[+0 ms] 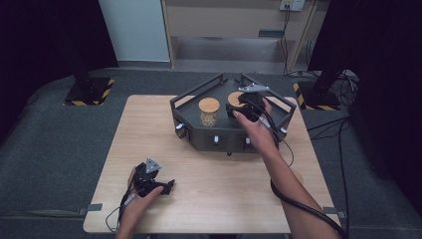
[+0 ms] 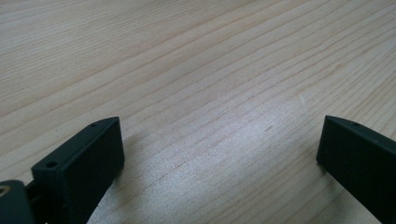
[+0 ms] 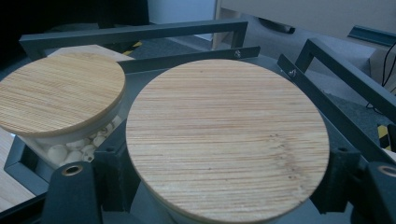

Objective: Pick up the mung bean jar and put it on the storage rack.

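Note:
A dark metal rack [image 1: 199, 133] stands at the back of the wooden table [image 1: 214, 194] and holds two glass jars with bamboo lids. The left jar [image 1: 209, 112] [image 3: 60, 100] contains small pale pieces. My right gripper [image 1: 240, 110] [image 3: 224, 191] reaches over the rack from the front and is shut on the right jar [image 1: 234, 98] [image 3: 227, 135], with one jaw on each side just under its lid. My left gripper [image 1: 166, 186] [image 2: 219, 154] rests low over the table near the front left. It is open, and bare wood shows between its jaws.
The rack has raised bar rails [image 3: 135, 32] around its back and sides, and knobs [image 1: 217, 139] along its front face. Grey floor surrounds the table. Dark stands [image 1: 89, 89] and cables [image 1: 328, 124] lie beyond it.

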